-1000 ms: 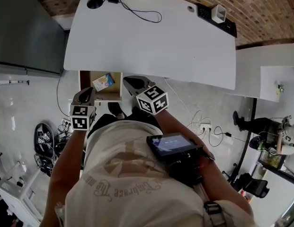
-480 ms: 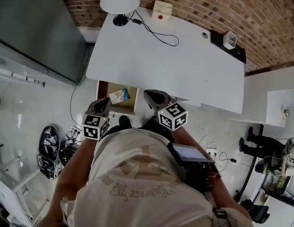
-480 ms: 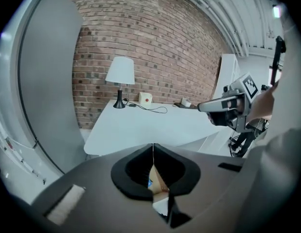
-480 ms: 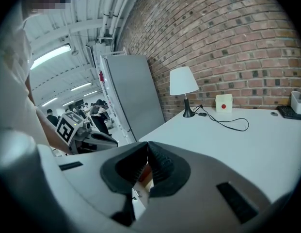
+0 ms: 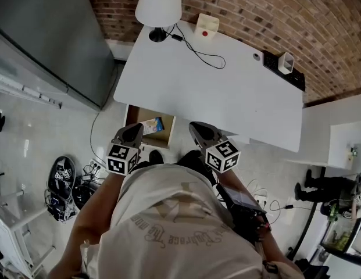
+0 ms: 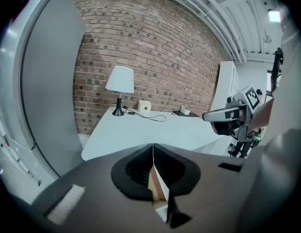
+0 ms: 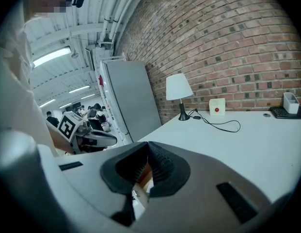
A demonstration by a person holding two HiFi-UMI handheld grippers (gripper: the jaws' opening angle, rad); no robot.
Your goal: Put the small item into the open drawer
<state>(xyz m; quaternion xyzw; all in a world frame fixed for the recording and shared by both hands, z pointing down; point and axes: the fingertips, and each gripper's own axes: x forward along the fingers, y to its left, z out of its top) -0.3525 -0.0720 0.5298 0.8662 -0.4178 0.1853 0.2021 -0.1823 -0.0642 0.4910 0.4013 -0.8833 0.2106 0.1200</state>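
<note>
Small item (image 5: 153,124): thin, flat packet, pale blue with a yellow patch, lying inside the open drawer (image 5: 166,133) on its wood-brown bottom, beneath the white desk's (image 5: 215,92) front edge. Left gripper (image 5: 135,131) clenched, empty. Right gripper (image 5: 199,131) likewise closed on nothing.

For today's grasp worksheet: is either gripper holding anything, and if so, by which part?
Nothing is held: the left gripper and right gripper both have their jaws together, empty.
</note>
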